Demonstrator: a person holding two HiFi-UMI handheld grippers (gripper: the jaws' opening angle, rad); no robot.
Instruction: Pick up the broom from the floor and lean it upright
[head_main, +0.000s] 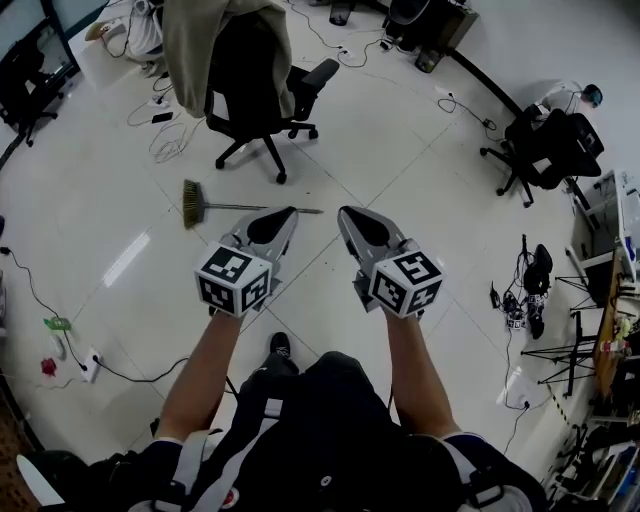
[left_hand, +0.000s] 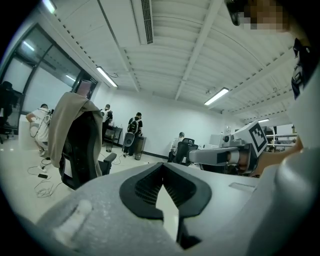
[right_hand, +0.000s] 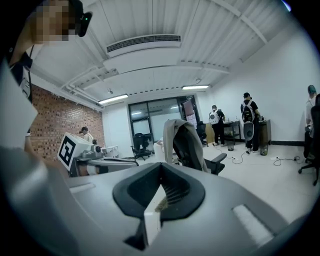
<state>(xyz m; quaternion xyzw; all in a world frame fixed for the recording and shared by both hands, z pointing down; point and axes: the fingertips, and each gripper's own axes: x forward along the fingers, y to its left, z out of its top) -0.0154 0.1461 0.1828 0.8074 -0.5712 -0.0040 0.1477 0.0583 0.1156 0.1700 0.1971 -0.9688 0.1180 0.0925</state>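
Their jaws pressed together and empty, the left gripper (head_main: 290, 213) and right gripper (head_main: 345, 212) are pointing at the broom (head_main: 240, 207), lying flat on the floor (head_main: 400, 170) beside the chair (head_main: 250, 95), apparently lining up a pickup.

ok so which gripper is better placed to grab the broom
Left, probably. The broom lies left of centre, its handle ending by the left gripper; the right gripper sits beyond the handle's end.

Far ahead I see a black office chair (head_main: 262, 95) with a beige coat (head_main: 215, 40) hung over its back. A second black chair (head_main: 545, 150) stands at the far right. Loose cables (head_main: 165, 140) lie on the white floor (head_main: 400, 150) at the far left.
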